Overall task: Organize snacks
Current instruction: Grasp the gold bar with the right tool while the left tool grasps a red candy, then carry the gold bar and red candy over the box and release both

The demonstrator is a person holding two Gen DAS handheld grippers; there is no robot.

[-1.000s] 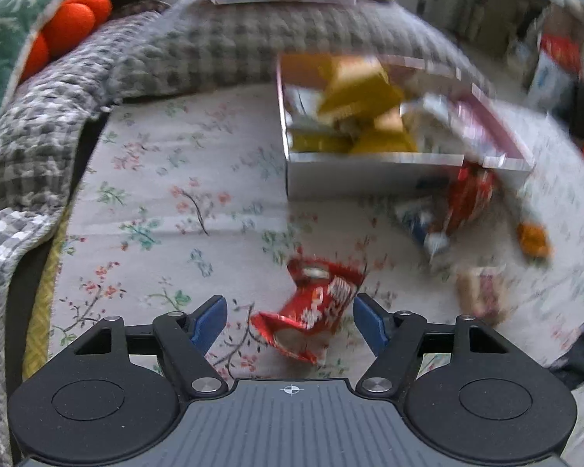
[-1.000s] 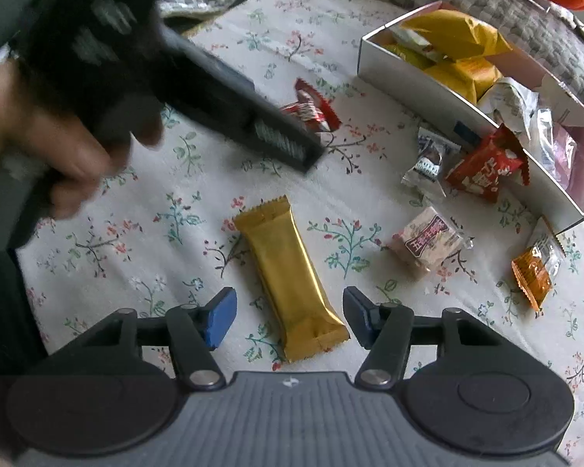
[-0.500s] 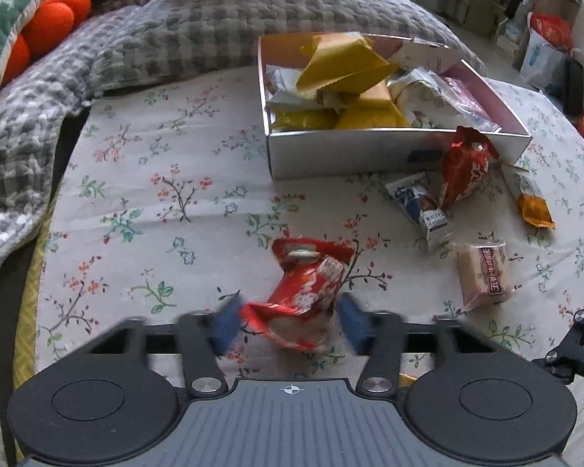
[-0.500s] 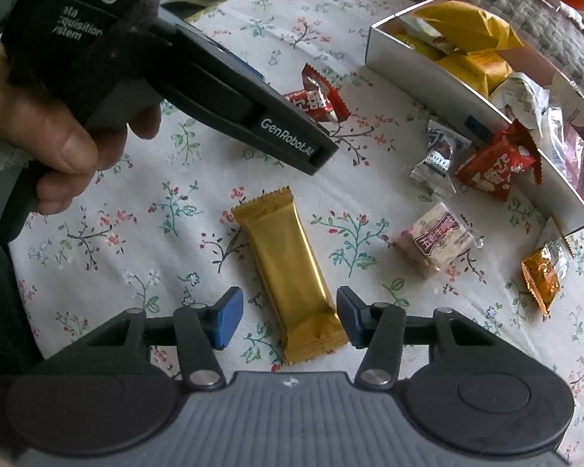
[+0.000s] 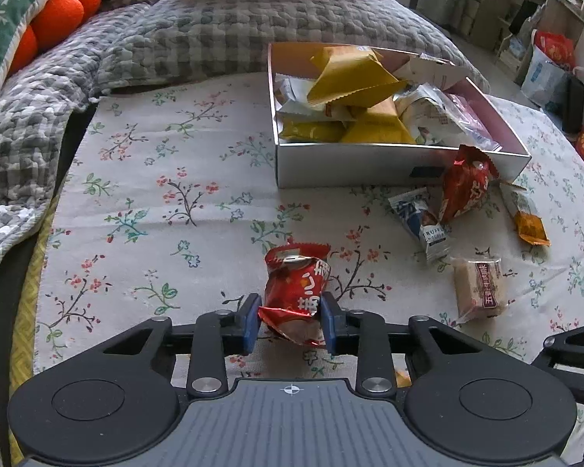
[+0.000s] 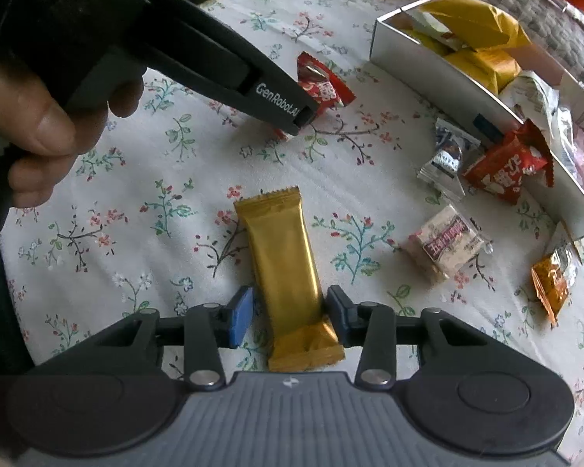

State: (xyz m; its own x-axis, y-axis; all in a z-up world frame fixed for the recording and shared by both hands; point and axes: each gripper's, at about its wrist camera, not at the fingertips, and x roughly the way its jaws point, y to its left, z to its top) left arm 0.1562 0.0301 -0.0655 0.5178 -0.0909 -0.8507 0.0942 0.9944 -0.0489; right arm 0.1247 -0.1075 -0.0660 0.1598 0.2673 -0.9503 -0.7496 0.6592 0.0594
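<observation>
On the floral cloth, a crumpled red snack packet (image 5: 296, 284) sits between the blue pads of my left gripper (image 5: 291, 323). The jaws are closing and both pads press its sides. The right wrist view shows the same packet (image 6: 327, 91) under that gripper's black nose, held by a person's hand (image 6: 39, 116). My right gripper (image 6: 288, 315) points down over a gold bar (image 6: 284, 257) that lies lengthwise between its closing jaws. The right pad touches the bar and the left pad stands a little apart. A white box (image 5: 350, 167) with yellow packets stands behind.
Loose snacks lie in front of the box: a second red packet (image 5: 465, 190), a blue-white truffle packet (image 5: 420, 222), an orange packet (image 5: 529, 225) and a clear-wrapped beige square (image 5: 479, 288). A grey checked quilt (image 5: 214, 27) and orange cushions (image 5: 62, 15) border the cloth at left and back.
Both pairs of jaws have narrowed. The left pads have come in onto the red packet, squeezing it narrower. The right pads have drawn in beside the gold bar.
</observation>
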